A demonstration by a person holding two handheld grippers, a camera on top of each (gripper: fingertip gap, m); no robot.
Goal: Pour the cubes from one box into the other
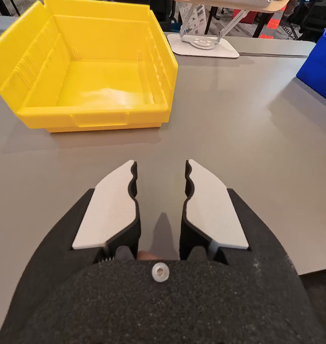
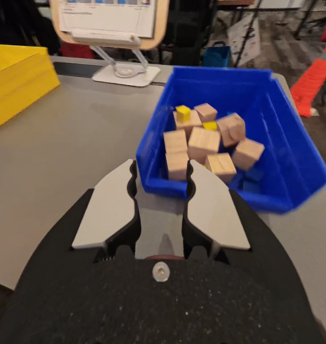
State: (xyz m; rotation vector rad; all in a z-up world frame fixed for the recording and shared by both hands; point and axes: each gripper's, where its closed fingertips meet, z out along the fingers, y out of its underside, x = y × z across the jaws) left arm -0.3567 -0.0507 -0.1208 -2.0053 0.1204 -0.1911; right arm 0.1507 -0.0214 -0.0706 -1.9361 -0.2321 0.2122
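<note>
Cubes aren't anywhere in the left wrist view, just the yellow box (image 1: 80, 74) sitting hollow on the grey desk (image 1: 233, 130). Left claw (image 1: 161, 163) hangs over bare desk in front of that box, off its near right corner, well apart from it, fingers spread with nothing between them. Behind the yellow box, to its right, there's a white stand base (image 1: 203, 46) on the desk. A sliver of the blue box (image 1: 320, 68) pokes in farther right of the yellow one.

Right wrist view is kinda blurry, but here's the good stuff: cubes (image 2: 205, 143) piled in the blue box (image 2: 270, 186), mostly plain wood, a couple yellow ones (image 2: 183, 112) near the back of the pile, and some blue ones in the box's near right corner. Right claw (image 2: 161, 164) is gaping too, holding nothing, tips right at the blue box's near left corner. Can't tell if they actually touch the rim. Yellow box (image 2: 18, 83) is well off to the left of the blue one, and the stand (image 2: 126, 74) with its tilted board sits behind, between the two boxes.
</note>
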